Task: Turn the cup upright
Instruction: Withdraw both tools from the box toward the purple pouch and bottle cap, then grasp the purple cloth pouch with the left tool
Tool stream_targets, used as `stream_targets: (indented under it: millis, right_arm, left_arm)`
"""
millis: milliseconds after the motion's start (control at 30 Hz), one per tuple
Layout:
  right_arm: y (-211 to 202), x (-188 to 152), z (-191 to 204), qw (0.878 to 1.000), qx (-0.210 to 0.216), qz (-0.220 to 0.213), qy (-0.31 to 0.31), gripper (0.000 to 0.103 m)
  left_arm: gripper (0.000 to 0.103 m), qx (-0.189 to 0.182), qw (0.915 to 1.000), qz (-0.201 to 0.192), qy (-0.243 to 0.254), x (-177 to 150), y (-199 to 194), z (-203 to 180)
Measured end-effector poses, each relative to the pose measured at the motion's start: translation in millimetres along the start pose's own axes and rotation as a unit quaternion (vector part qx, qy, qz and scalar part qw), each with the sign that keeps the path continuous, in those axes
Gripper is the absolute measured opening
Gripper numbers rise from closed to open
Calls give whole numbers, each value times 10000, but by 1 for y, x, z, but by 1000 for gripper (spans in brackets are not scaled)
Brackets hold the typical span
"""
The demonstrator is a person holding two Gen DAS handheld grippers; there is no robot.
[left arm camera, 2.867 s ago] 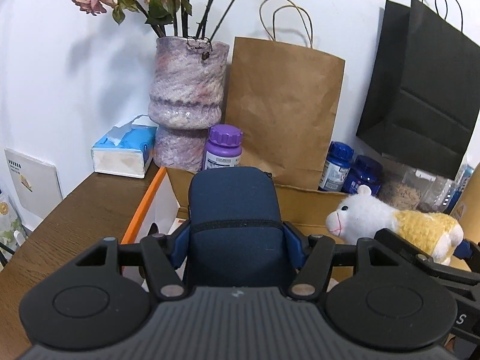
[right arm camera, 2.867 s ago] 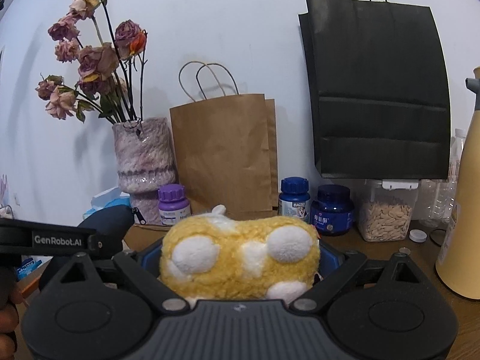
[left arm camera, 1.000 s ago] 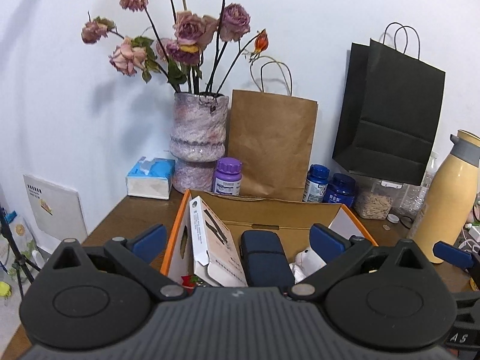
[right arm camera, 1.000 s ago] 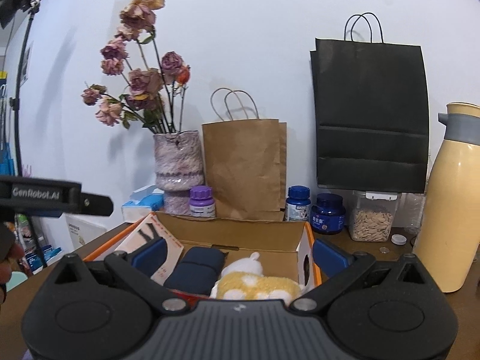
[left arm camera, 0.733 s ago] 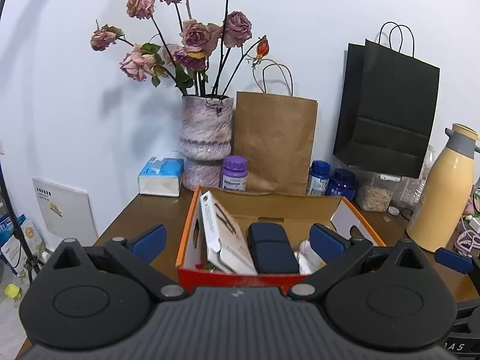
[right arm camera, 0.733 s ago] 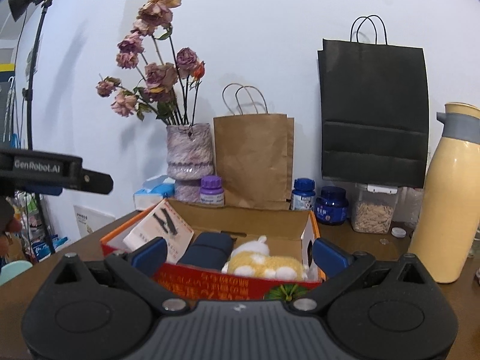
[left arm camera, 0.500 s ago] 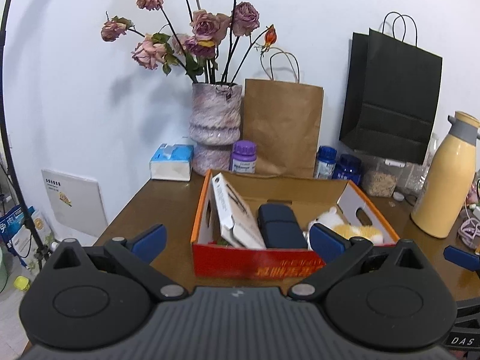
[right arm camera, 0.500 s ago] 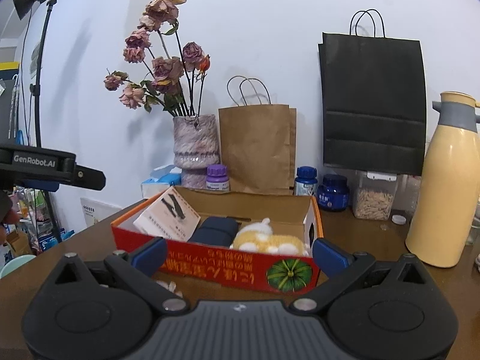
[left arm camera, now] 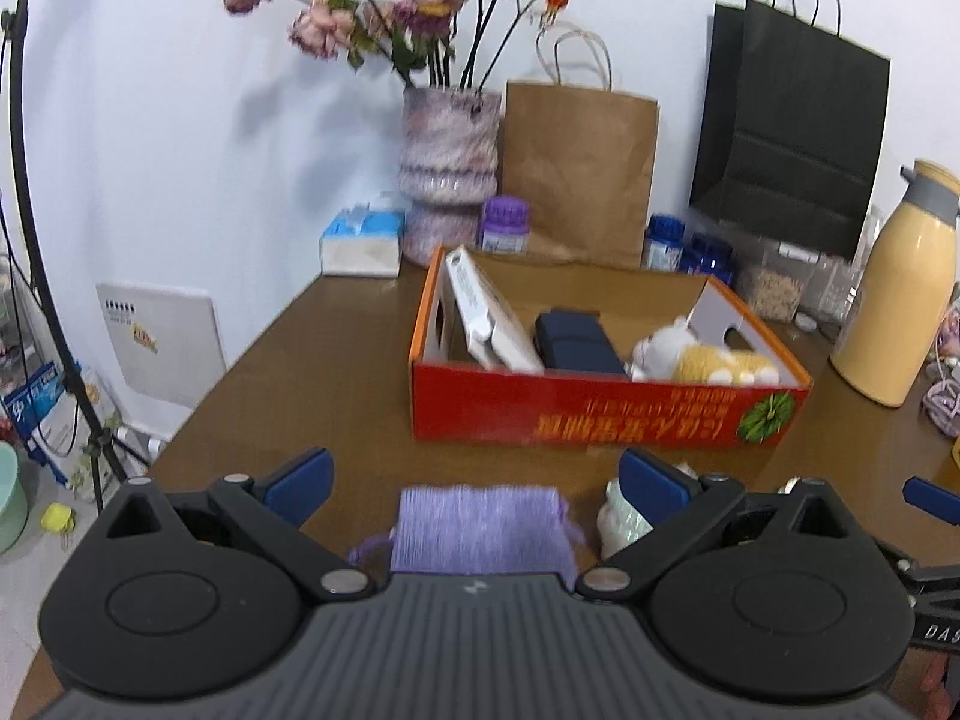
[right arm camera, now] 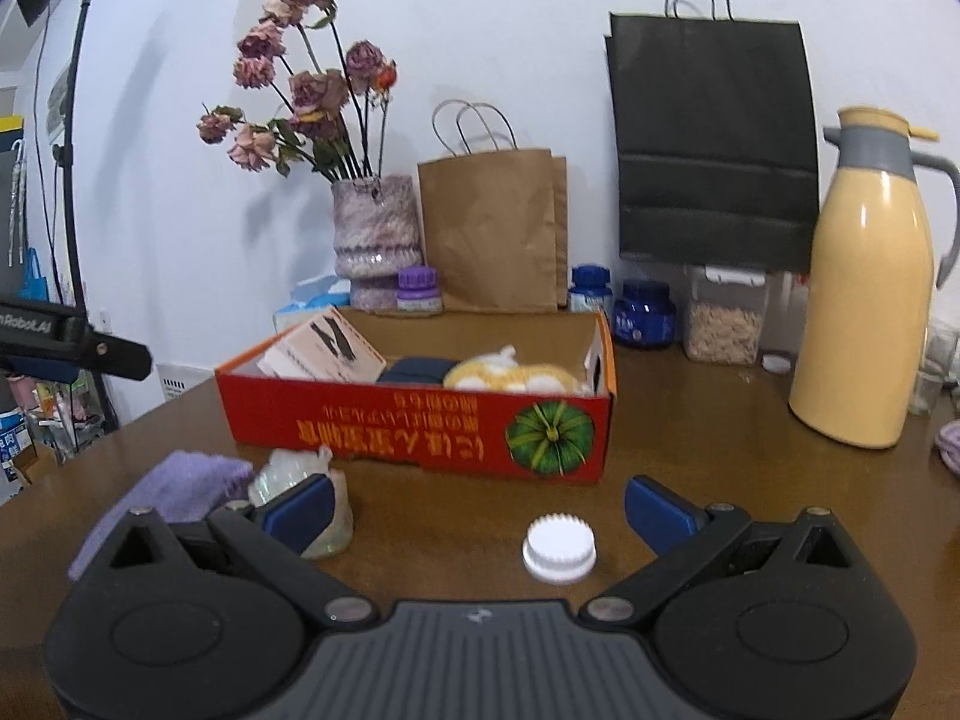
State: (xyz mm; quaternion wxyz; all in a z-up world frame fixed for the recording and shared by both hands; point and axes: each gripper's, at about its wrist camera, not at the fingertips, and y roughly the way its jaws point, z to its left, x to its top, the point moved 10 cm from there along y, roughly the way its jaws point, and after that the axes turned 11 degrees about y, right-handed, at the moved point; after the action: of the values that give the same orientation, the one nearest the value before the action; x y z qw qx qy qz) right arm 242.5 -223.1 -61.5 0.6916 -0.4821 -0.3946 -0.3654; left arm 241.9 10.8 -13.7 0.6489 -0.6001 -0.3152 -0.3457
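**Two open grippers above a brown table**

Two grippers hang empty over the table (left arm camera: 288, 372), and we see each with its blue pads spread wide. Closest to us, between the pads of the left gripper (left arm camera: 474, 480), lies a purple knitted cloth (left arm camera: 480, 528). Just beside its right pad sits a small pale green glass cup (left arm camera: 618, 525), partly hidden; we cannot tell which way up it stands. In the right wrist view the cup (right arm camera: 327, 516) sits behind the left pad of the right gripper (right arm camera: 477, 504), and a white ridged cap (right arm camera: 559, 549) lies between the pads. Farther back stands a red cardboard box (right arm camera: 420, 426) holding a yellow plush toy (right arm camera: 516, 377), a dark blue case (left arm camera: 576, 342) and a white carton (left arm camera: 486, 318). Against the wall we find a vase of dried roses (right arm camera: 375, 234), a brown paper bag (right arm camera: 492, 228), a black paper bag (right arm camera: 714, 144) and a yellow thermos jug (right arm camera: 864, 294).
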Motion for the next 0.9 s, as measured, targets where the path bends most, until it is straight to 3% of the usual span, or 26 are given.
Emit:
stream_targets:
  millis: [467,767,900]
  right_arm:
    - [-3,-17,-13,9997,-34,27,221,103]
    - [-4,-19,-9,9999,1,47,147,103]
    - [-4,-19,-9,9999,1,48,149,103]
  left_arm:
    - [103,-243,9962,831,57,-57,31,-13]
    - [103,-220,9944,1027,137,-73,45,-20]
    - [103,-229,9956,901,84,-73,44,-19]
